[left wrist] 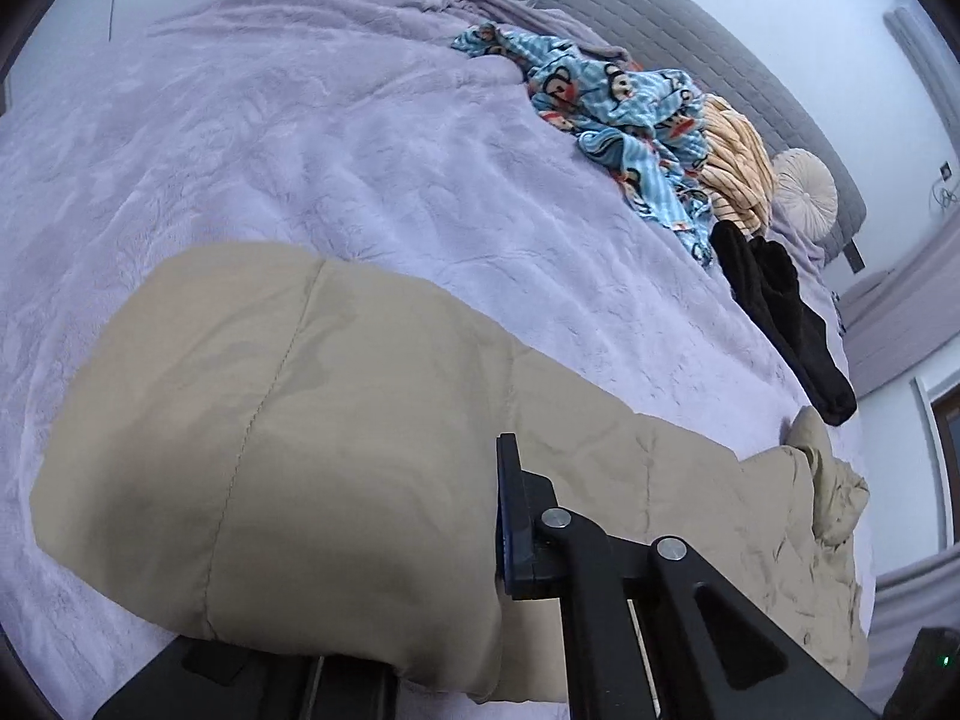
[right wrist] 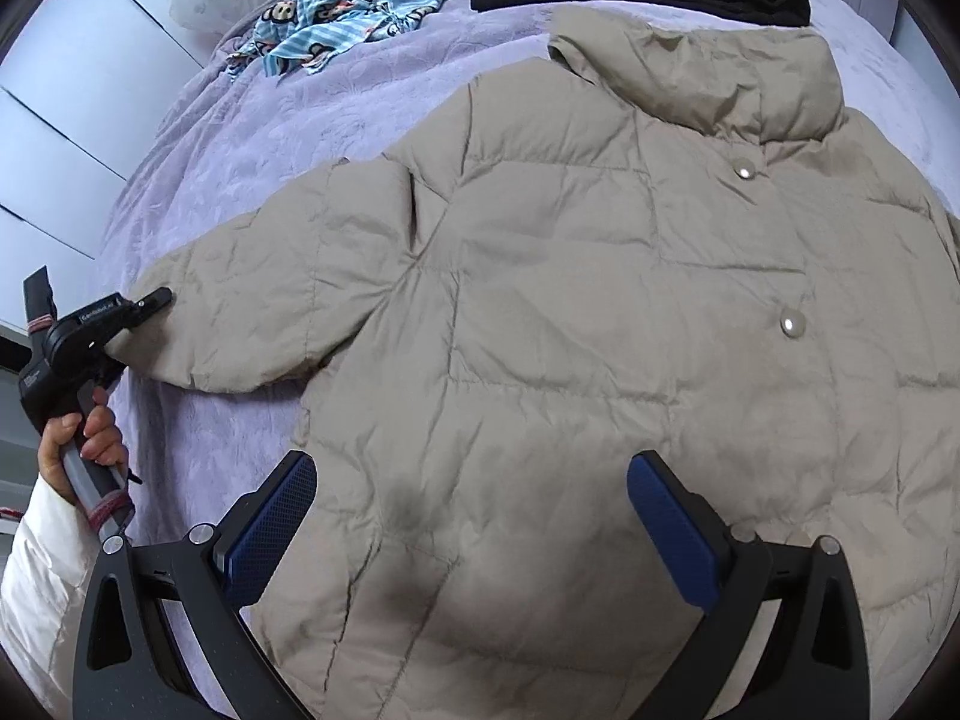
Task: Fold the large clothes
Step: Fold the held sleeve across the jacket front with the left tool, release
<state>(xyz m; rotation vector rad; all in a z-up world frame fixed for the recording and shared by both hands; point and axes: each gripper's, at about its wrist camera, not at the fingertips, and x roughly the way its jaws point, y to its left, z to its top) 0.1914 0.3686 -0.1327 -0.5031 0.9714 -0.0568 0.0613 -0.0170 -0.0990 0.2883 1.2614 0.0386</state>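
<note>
Quilted beige puffer jacket (right wrist: 600, 312) on plush lilac blanket (right wrist: 240, 138); left gripper (right wrist: 150, 303) clamps its cuff, right gripper (right wrist: 474, 516) gapes.

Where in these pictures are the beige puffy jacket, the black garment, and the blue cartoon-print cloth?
beige puffy jacket (right wrist: 600, 300): right wrist view, on the middle of its quilted front.
black garment (left wrist: 780, 324): left wrist view, on its middle, at the bed's edge.
blue cartoon-print cloth (left wrist: 630, 114): left wrist view, on the crumpled middle of the heap.
</note>
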